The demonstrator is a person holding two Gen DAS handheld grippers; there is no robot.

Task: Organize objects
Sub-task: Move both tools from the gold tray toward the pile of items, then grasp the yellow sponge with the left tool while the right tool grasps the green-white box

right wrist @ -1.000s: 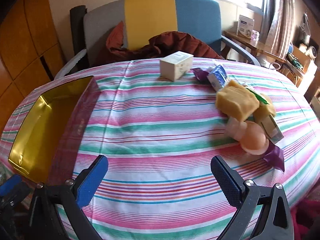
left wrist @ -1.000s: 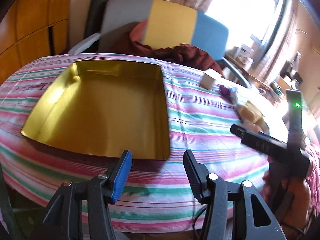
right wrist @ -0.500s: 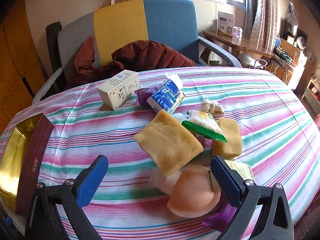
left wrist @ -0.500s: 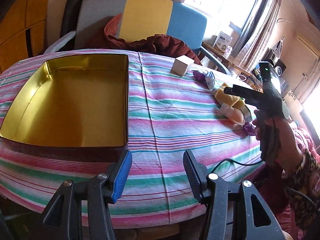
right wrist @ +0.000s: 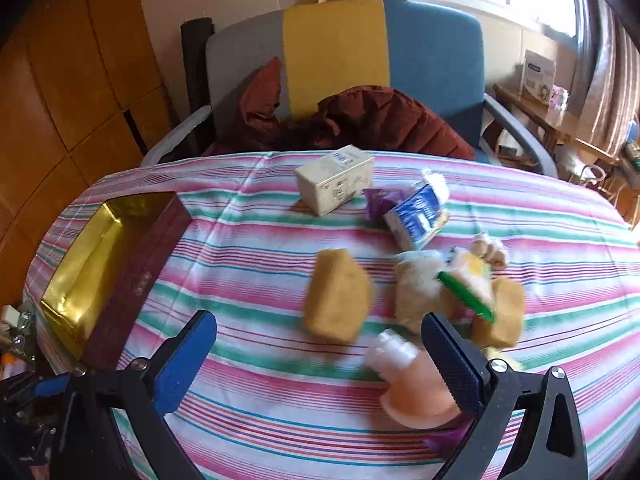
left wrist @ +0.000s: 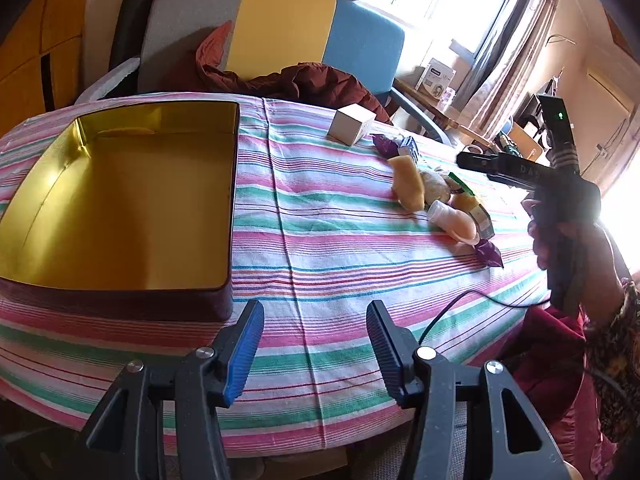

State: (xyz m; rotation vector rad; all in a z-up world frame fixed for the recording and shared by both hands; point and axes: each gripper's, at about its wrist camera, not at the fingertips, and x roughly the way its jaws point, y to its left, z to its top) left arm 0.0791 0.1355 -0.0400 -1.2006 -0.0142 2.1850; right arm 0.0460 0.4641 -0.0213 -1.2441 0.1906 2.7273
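Right wrist view showed the right gripper [right wrist: 320, 360] with fingers wide apart and empty above the yellow sponge [right wrist: 338, 294], right of the gold tin [right wrist: 86, 276]. It looked soft and light; pinch its sides.

The tabletop [left wrist: 320, 248] wears pink, green and white stripes. The tin [left wrist: 116, 200] is gold inside, maroon outside. Tan sponge [right wrist: 338, 294], cream box [right wrist: 334, 178], blue-white packet [right wrist: 418, 216].
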